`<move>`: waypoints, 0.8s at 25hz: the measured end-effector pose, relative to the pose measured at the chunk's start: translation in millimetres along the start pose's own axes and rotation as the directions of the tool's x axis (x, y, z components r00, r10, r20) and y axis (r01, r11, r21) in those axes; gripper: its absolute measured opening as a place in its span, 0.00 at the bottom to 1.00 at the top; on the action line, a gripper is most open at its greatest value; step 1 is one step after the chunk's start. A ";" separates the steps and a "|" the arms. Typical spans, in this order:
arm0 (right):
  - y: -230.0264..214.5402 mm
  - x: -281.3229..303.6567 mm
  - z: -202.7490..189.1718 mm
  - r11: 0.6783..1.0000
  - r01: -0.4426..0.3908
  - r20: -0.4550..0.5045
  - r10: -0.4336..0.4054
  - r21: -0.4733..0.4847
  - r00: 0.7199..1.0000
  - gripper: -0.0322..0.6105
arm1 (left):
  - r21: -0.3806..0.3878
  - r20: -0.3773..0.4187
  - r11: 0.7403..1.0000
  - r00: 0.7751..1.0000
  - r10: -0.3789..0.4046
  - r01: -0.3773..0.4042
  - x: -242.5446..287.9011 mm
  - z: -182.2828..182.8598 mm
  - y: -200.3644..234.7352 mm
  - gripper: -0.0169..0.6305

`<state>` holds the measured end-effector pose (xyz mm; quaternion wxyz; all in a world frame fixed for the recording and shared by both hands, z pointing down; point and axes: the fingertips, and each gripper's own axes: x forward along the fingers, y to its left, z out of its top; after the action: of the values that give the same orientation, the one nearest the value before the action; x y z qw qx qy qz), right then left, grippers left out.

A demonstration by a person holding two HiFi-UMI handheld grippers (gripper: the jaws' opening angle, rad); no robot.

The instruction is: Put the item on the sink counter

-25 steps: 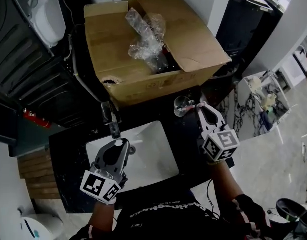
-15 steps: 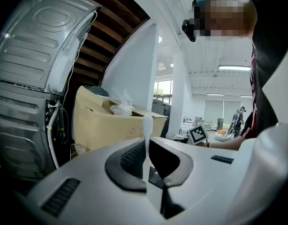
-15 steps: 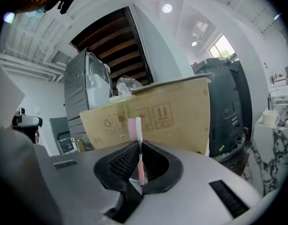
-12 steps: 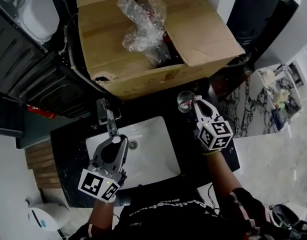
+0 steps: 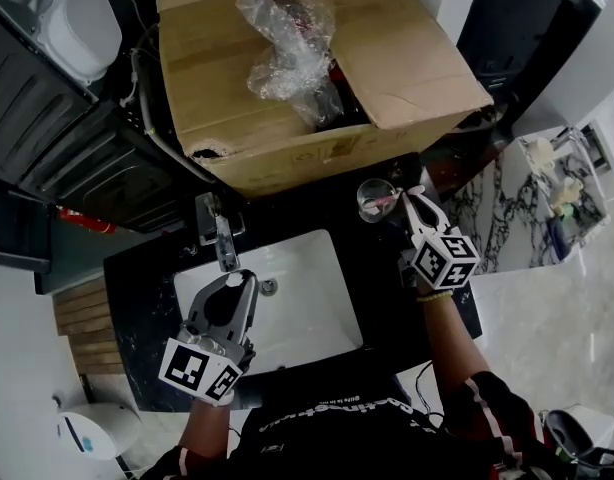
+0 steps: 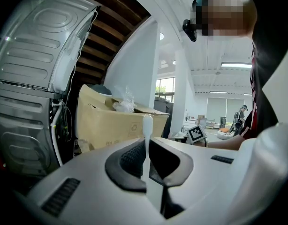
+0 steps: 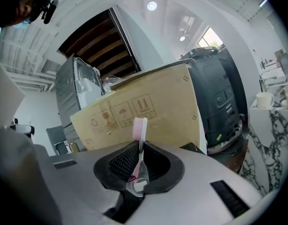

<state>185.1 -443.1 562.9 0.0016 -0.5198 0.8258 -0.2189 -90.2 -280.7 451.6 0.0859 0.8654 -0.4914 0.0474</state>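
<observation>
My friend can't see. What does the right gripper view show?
The right hand-held gripper pinches a pink-and-white toothbrush, its head pointing up. Behind it stands a big cardboard box.

The head camera looks steeply down from above the black desk (image 5: 387, 268), taking in the sink (image 5: 317, 318), the cardboard box (image 5: 237, 138), the left tool (image 5: 232, 288) and the right tool (image 5: 417, 198). Each tool camera sits close behind its own jaws, facing roughly level toward that same box. The left one also catches the right tool.
</observation>
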 end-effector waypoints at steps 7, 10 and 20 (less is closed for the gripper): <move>0.8 -0.2 -4.7 0.999 0.004 -0.040 -0.006 -0.048 0.999 0.15 | 0.015 0.002 1.000 1.000 0.000 0.000 -7.9 4.1 -1.9 0.07; -2.1 -2.4 -11.4 0.999 0.017 -0.066 -0.021 -0.051 0.998 0.22 | 0.022 0.012 1.000 1.000 0.011 -0.011 -16.2 7.8 -0.9 0.07; 24.7 -34.1 -4.1 0.988 0.025 -0.070 -0.036 -0.155 0.997 0.25 | 0.022 0.076 0.999 0.997 0.034 -0.035 -44.2 23.1 1.0 0.07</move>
<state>178.6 -403.3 550.0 -0.0719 -0.5228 0.8315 -0.1733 -113.7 -248.5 421.7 0.0564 0.8589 -0.5086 0.0219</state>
